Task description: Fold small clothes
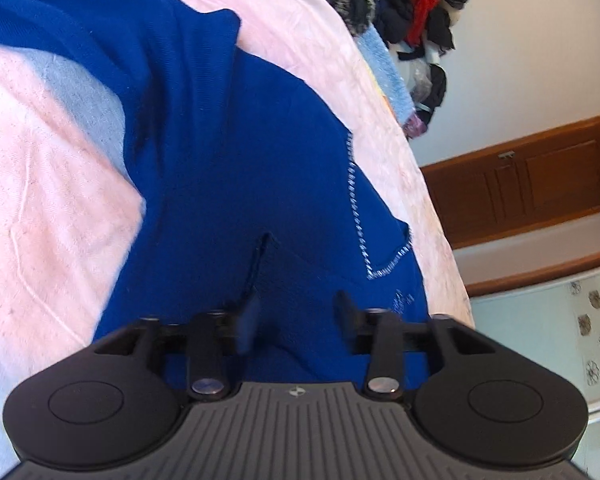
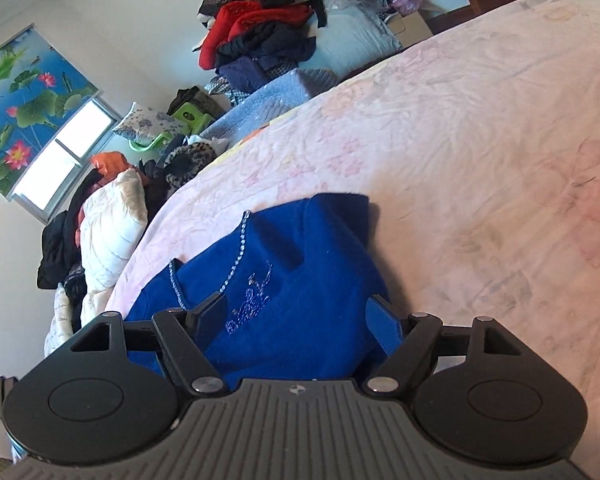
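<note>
Left hand-held gripper (image 1: pixel 296 312) low at bottom centre of frame, tilted, fingers apart over blue garment (image 1: pixel 228 184). Right hand-held gripper (image 2: pixel 300 316) bottom centre, rolled, fingers spread wide, straddling same blue garment (image 2: pixel 296 280). Garment crumpled on pink bed sheet (image 2: pixel 460 128), lower middle. Clothes pile (image 2: pixel 260 28) upper frame.

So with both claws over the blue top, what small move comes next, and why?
Probably close the left claw on the royal-blue knit top with rhinestone trim: its jaws stand open over the fabric, and the top lies spread on the pink bedsheet.
</note>
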The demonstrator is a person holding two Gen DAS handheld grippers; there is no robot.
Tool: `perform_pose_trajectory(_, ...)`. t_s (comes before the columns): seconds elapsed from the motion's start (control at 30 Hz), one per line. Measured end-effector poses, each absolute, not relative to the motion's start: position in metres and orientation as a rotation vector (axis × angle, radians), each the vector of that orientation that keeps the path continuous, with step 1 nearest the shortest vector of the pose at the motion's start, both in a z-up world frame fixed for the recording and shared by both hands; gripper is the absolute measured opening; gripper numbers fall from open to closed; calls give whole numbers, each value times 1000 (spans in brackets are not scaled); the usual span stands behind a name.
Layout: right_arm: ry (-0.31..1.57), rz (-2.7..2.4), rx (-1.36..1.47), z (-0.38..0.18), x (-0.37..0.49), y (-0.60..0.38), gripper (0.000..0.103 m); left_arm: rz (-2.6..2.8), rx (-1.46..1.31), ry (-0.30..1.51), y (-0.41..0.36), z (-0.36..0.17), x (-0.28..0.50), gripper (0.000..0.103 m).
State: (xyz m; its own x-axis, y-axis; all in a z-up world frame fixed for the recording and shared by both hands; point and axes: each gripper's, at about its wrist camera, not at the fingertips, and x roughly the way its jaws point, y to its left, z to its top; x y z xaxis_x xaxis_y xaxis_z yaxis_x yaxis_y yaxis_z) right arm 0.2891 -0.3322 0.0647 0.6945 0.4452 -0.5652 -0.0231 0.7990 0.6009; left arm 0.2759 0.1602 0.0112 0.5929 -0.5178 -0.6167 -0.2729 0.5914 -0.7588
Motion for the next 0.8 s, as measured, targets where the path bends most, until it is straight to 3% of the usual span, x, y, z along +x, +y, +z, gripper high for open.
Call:
perform_pose_trajectory(0.33, 774, 259, 619, 55, 294, -337, 75, -190, -947, 993, 152, -1, 289, 56)
perform_pose_trajectory(0.43, 763, 250, 617, 53, 302, -340, 75, -185, -910, 1016, 144, 0, 295, 33)
perform_pose_trajectory(0.47, 758, 241, 615, 52, 306, -341, 75, -181, -879, 1028, 141, 0, 297, 11)
perform_pose_trajectory(0.5, 754, 232, 614, 51, 309, -343, 75, -179, -841, 1048, 136, 1, 299, 5)
perform_pose_trajectory(0.63, 734, 216, 597, 47, 325, -348, 75, -171, -706, 1039, 121, 14, 296, 3)
perform_pose_trajectory(0.8, 752, 221, 461, 42, 355, -339, 75, -192, -738, 966, 132, 43, 287, 3)
